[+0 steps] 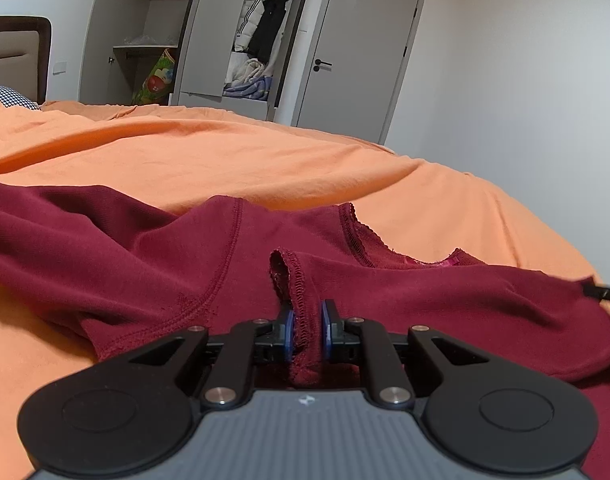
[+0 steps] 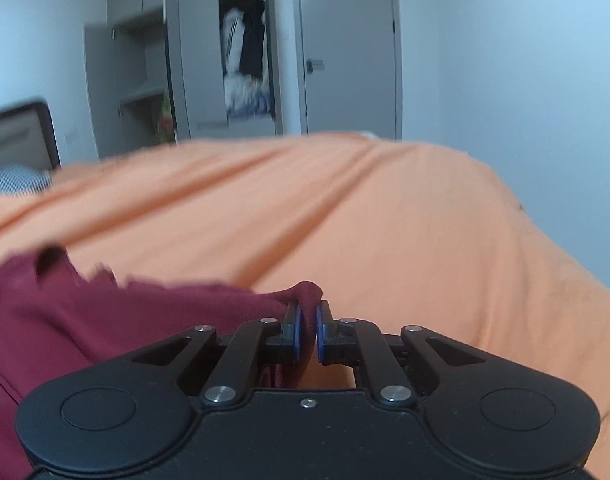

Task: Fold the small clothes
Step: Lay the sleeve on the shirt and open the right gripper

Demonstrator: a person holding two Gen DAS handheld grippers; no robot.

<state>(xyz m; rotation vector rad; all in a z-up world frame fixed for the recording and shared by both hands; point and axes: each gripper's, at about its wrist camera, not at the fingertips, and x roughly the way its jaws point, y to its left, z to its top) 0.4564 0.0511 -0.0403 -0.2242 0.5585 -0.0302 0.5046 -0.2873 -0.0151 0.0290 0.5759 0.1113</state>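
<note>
Where the orange bedsheet (image 1: 265, 160) covers the bed, a dark red garment (image 1: 125, 248) lies spread across its near part, reaching from the far left toward the right edge of the left wrist view. Left wrist view: the left gripper (image 1: 307, 330) has its blue pads (image 1: 289, 334) drawn nearly together on a stitched hem of the garment, which stands up as a narrow loop between them; a small gap of cloth thickness separates the pads. This view alone shows the garment's details: a curved seam on the left, a lace-trimmed neckline (image 1: 361, 236) to the right of centre, and a black tip, probably the other gripper, at the garment's right end. It also renders the background sharply: a headboard (image 1: 17, 52) and patterned pillow (image 1: 9, 96) at far left, an open grey wardrobe (image 1: 201, 32) with hanging and piled clothes, then a closed grey door (image 1: 361, 52).

Right wrist view: the frame is blurred. The right gripper (image 2: 307, 332) has its pads pressed close on a bunched fold of the same garment (image 2: 105, 312), which here occupies only the lower left, its ragged lace edge dimly seen. To the right of the gripper the sheet (image 2: 385, 220) lies bare, a stretch that the left view shows only in part. The wardrobe (image 2: 153, 72) and door (image 2: 345, 48) appear again, indistinct.
</note>
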